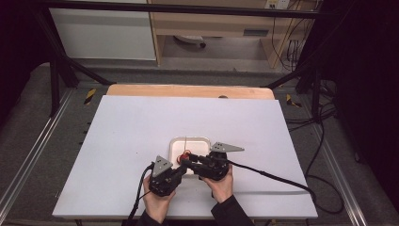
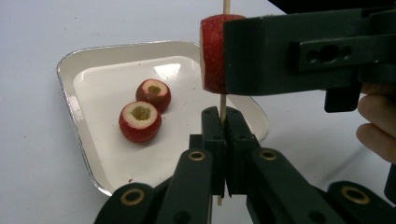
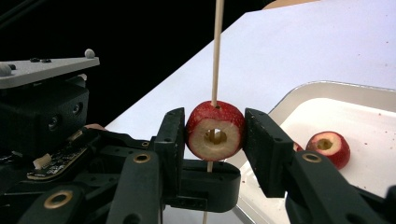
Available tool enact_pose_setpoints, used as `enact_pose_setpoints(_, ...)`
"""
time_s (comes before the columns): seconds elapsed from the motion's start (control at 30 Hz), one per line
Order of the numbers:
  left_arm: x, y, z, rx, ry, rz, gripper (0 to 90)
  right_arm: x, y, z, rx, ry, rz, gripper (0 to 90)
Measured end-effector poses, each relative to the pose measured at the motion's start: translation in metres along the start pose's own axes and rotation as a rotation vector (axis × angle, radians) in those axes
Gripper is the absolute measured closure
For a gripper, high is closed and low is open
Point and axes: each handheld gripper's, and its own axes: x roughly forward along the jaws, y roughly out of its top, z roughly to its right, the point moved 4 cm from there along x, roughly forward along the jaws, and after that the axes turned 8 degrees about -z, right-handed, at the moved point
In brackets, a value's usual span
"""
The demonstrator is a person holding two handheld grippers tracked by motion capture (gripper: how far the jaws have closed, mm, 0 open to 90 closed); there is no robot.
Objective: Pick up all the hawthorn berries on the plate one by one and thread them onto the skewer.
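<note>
Two cored fruits (image 2: 140,121), probably hawthorns, are held in the tray (image 2: 84,121). A skewer (image 2: 223,105) is gripped by the left gripper (image 2: 224,135) jaws; a third fruit (image 3: 215,130), threaded on it, is clamped by the right gripper (image 3: 215,140) jaws.

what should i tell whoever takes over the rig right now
Left tool: shut on the wooden skewer, holding it upright near its lower end.
Right tool: shut on a cored red fruit piece, which the skewer passes through.
White tray: two more cored red pieces, the nearer piece and the farther piece, lie loose in it.
Done: one piece is on the skewer.
Left, probably: settle that piece along the stick, then thread the two from the tray.
</note>
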Motion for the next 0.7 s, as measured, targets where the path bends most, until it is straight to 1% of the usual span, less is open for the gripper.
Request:
enact_pose_setpoints(0.03,-0.001,0.000,-0.001,0.002,0.007,-0.002,88.6,-0.002,0.002,0.000,-0.023,-0.008,0.010,57.1)
enact_pose_setpoints(0.07,-0.004,-0.001,-0.006,0.005,0.018,-0.003,88.6,-0.004,0.005,0.000,-0.038,-0.018,0.017,54.1)
enact_pose_setpoints(0.1,-0.004,-0.001,-0.006,0.005,0.018,-0.003,88.6,-0.004,0.005,0.000,-0.038,-0.018,0.017,54.1)
enact_pose_setpoints(0.13,-0.005,-0.002,-0.009,0.004,0.017,-0.003,88.6,-0.010,0.010,0.001,-0.062,-0.036,0.023,48.1)
enact_pose_setpoints(0.23,-0.009,-0.005,-0.017,0.011,0.032,-0.014,88.6,-0.016,0.017,0.006,-0.085,-0.064,0.001,39.0)
enact_pose_setpoints(0.27,-0.010,-0.006,-0.019,0.015,0.038,-0.018,88.5,-0.016,0.017,0.006,-0.085,-0.064,0.001,39.0)
enact_pose_setpoints(0.3,-0.011,-0.007,-0.021,0.015,0.040,-0.019,88.5,-0.017,0.021,0.011,-0.091,-0.078,-0.031,32.5)
enact_pose_setpoints(0.33,-0.012,-0.008,-0.023,0.021,0.044,-0.024,88.5,-0.018,0.022,0.014,-0.093,-0.090,-0.054,29.5)
enact_pose_setpoints(0.37,-0.014,-0.009,-0.024,0.023,0.049,-0.027,88.5,-0.018,0.023,0.017,-0.098,-0.100,-0.079,27.3)
enact_pose_setpoints(0.4,-0.015,-0.010,-0.025,0.029,0.050,-0.030,88.5,-0.018,0.023,0.017,-0.098,-0.100,-0.079,27.3)
enact_pose_setpoints(0.5,-0.018,-0.012,-0.027,0.038,0.054,-0.038,88.5,-0.018,0.023,0.027,-0.136,-0.146,-0.161,20.6)
enact_pose_setpoints(0.53,-0.019,-0.013,-0.028,0.040,0.053,-0.041,88.4,-0.017,0.022,0.033,-0.163,-0.178,-0.215,17.5)
enact_pose_setpoints(0.57,-0.019,-0.014,-0.029,0.040,0.053,-0.039,88.4,-0.017,0.022,0.033,-0.163,-0.178,-0.215,17.5)
enact_pose_setpoints(0.63,-0.021,-0.015,-0.032,0.043,0.056,-0.044,88.4,-0.017,0.020,0.037,-0.191,-0.200,-0.259,15.8)
enact_pose_setpoints(0.7,-0.023,-0.016,-0.033,0.046,0.055,-0.048,88.4,-0.017,0.020,0.040,-0.202,-0.208,-0.296,14.5)
